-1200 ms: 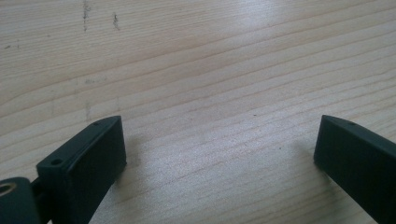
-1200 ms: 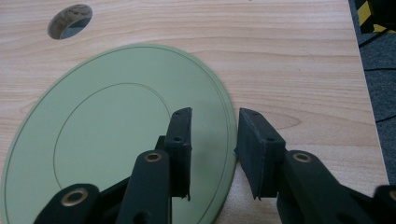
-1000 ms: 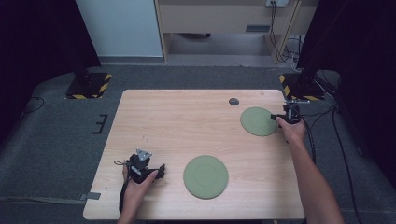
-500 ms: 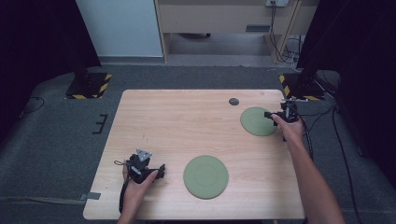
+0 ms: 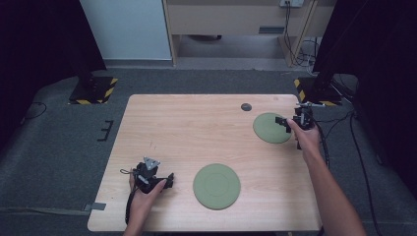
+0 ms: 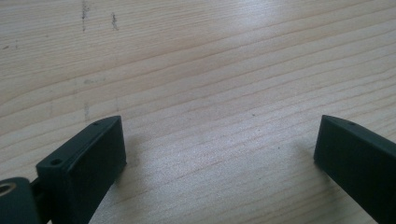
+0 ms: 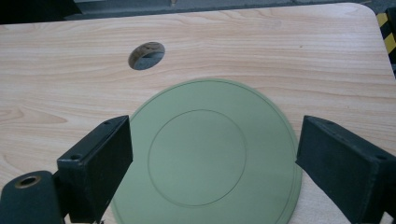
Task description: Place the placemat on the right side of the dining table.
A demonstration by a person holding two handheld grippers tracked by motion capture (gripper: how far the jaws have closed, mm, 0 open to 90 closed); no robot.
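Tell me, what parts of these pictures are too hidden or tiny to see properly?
- Right gripper, high view: jaws too small to show whether they touch the far green plate.
- Far green plate, right gripper view: the near rim is cut off by the bottom edge and covered by the jaws.
- Left gripper, left gripper view: jaws cut off by the frame edges.
- Round hole in the table: what lies inside is too dark to tell.

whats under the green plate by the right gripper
The far green plate lies flat on the wooden table, so bare wood surrounds it. Whatever lies beneath is covered. The right gripper hovers open over it.
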